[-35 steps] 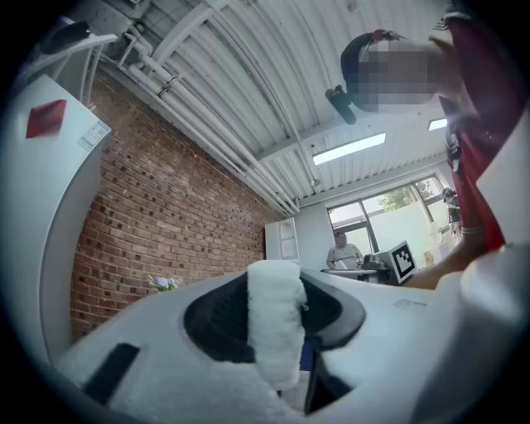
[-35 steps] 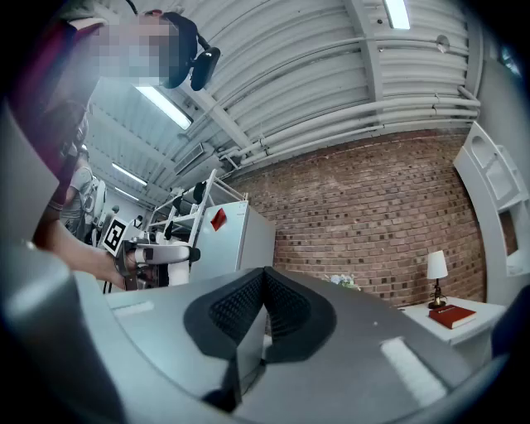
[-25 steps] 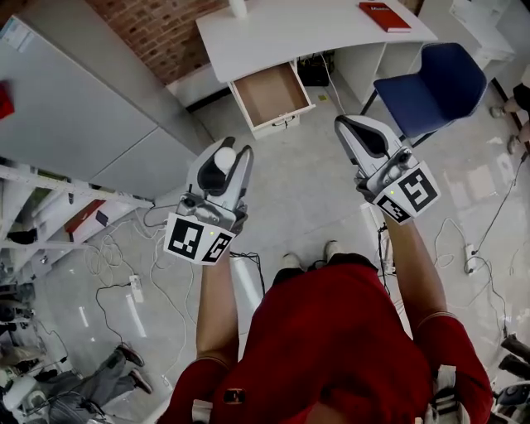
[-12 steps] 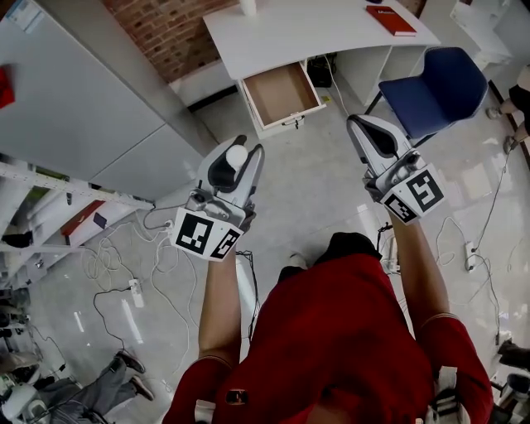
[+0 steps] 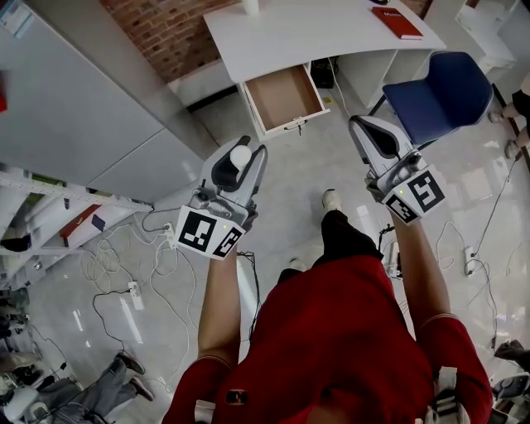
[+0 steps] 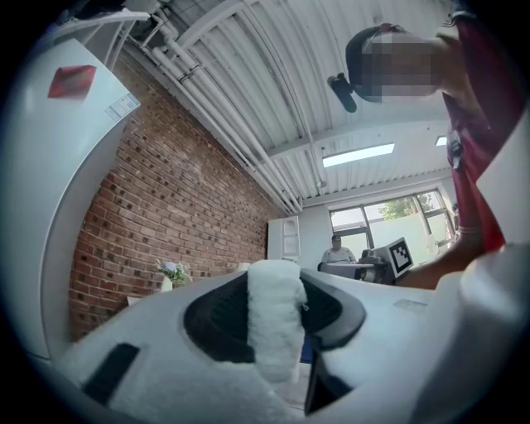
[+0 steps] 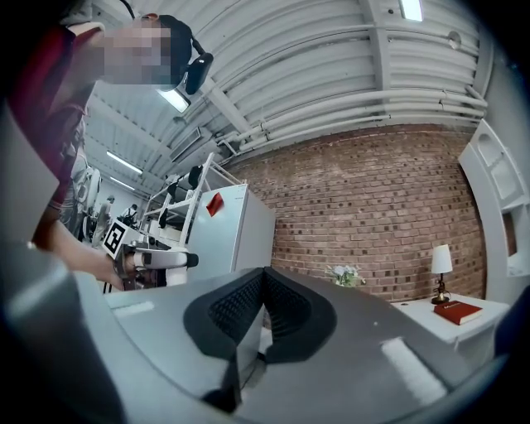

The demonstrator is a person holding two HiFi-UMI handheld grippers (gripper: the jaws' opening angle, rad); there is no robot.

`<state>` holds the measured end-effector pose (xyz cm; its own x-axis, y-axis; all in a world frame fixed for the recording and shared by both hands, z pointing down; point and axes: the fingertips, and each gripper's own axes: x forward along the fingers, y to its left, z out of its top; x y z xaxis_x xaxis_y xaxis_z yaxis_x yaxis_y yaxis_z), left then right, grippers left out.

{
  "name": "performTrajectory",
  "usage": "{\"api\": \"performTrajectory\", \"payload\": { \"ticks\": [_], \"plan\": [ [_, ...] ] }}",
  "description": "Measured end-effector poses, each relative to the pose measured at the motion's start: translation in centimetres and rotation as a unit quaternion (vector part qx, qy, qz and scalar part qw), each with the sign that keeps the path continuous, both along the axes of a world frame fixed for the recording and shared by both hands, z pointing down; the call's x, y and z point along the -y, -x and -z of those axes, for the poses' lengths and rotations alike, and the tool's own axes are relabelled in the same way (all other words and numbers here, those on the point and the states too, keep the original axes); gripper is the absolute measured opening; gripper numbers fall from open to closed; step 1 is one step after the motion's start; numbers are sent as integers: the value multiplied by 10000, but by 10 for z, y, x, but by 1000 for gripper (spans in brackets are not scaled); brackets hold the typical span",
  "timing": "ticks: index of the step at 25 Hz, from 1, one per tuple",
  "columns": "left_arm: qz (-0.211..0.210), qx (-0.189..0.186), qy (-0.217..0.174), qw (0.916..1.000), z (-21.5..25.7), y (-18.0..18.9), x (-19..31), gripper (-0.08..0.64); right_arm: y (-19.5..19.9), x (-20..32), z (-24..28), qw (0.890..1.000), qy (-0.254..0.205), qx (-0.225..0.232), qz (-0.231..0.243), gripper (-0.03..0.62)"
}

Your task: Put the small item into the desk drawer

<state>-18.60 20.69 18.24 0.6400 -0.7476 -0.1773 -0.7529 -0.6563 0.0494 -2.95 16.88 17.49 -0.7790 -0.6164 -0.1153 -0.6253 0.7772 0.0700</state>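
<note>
— Where's the white item (image 5: 240, 156)?
— Pinched in the left tongs (image 5: 238, 150). The right tongs (image 5: 370, 132) are closed, empty.
— And now?
— Carry it to the far open drawer (image 5: 286, 97) under the counter (image 5: 306, 29). Go low, then let go.

The drawer (image 5: 286, 95) juts from under the desk's (image 5: 306, 33) front edge, the chair (image 5: 439, 95) to its right; a book (image 5: 397, 23) lies on the desk's right end.

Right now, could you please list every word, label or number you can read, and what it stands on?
Nothing here is legible.
Book: white cover print, too small to read.
Cabinet: red sticker and white label, both blurred.
Cubes: square marker patterns only, no words.
</note>
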Motion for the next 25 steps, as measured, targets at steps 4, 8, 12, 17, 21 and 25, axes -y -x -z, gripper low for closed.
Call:
{"api": "performTrajectory", "payload": {
  "ticks": [4, 8, 12, 17, 21, 25],
  "plan": [
    [51, 134, 96, 9999, -13, -10, 33, 124, -12, 38, -11, 10000, -13, 11, 32, 8],
    [166, 290, 280, 9990, -24, -20, 88, 124, -23, 100, -20, 9999, -19, -45, 133, 8],
    [266, 441, 466, 9976, -46, -39, 144, 124, -39, 160, -37, 9996, -24, -160, 221, 8],
    [422, 605, 791, 9941, -76, -62, 214, 124, -56, 231, -56, 9986, 114, -280, 442, 8],
    [600, 694, 1073, 9900, -107, -76, 263, 126, -68, 280, -72, 9973, 198, -321, 632, 8],
    [760, 806, 1288, 9855, -131, -82, 296, 127, -71, 314, -81, 9954, 262, -371, 843, 8]
  ]
}}
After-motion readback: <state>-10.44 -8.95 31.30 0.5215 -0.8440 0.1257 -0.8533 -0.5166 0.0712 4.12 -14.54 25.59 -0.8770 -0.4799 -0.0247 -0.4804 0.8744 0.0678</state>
